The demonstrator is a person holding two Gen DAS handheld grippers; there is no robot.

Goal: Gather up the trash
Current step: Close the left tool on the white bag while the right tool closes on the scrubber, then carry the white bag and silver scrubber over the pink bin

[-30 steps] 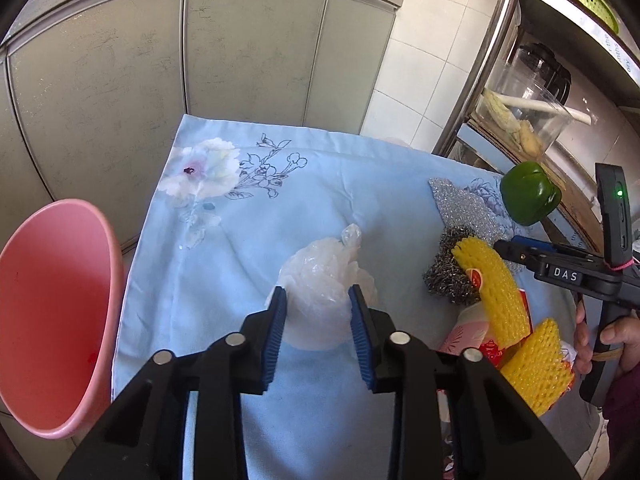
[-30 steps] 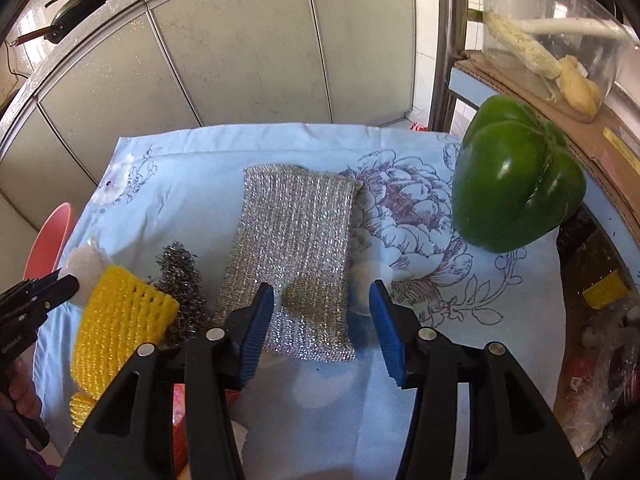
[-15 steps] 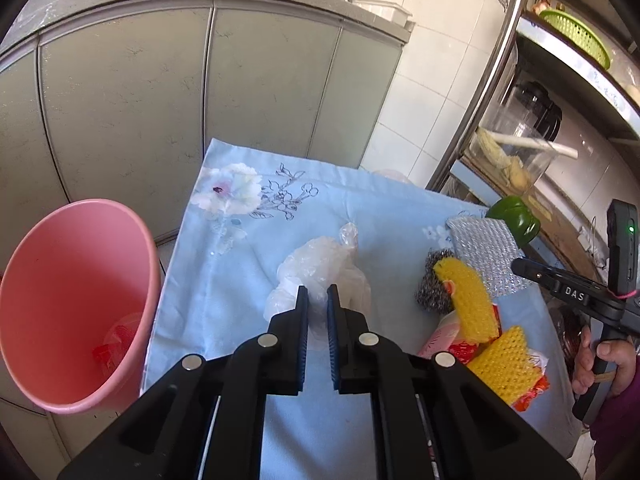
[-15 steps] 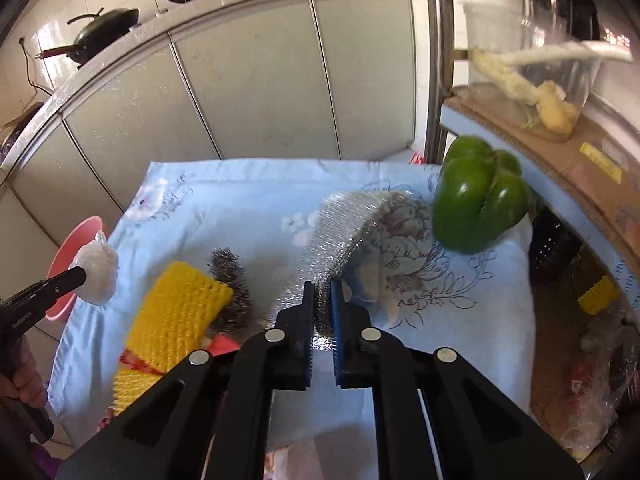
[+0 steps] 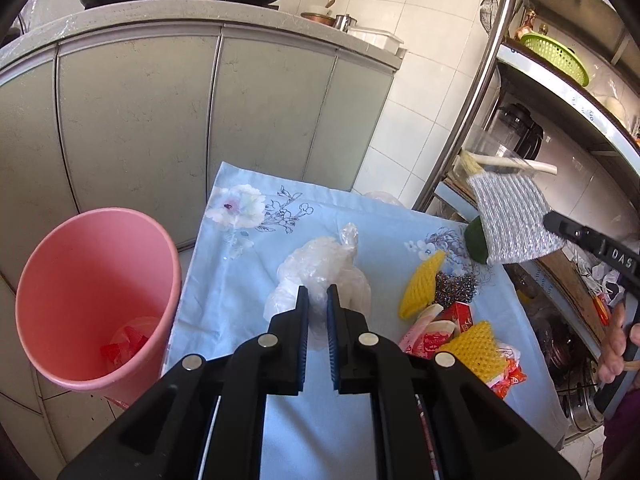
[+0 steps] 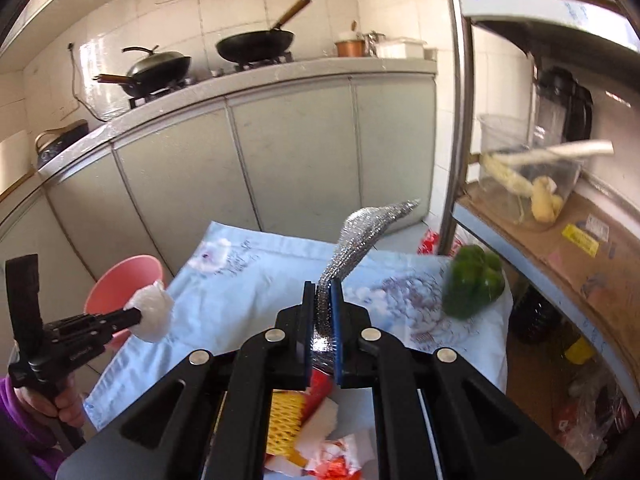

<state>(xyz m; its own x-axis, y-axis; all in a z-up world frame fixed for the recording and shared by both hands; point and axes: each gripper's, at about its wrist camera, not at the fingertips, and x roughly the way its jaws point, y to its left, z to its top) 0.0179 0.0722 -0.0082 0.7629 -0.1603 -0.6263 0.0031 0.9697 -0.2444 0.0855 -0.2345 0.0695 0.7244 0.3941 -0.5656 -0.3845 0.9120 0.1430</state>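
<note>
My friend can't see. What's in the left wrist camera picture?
The left black two-finger tool is shut on a crumpled clear plastic bag above a light blue flowered tablecloth. A round pink plastic bin stands left. At right, the other tool holds up a silver mesh scouring cloth.

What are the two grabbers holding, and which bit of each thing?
The left gripper pinches the crumpled clear plastic bag at its near edge. The right gripper clamps the silver mesh cloth by its near end, lifted off the table.
</note>
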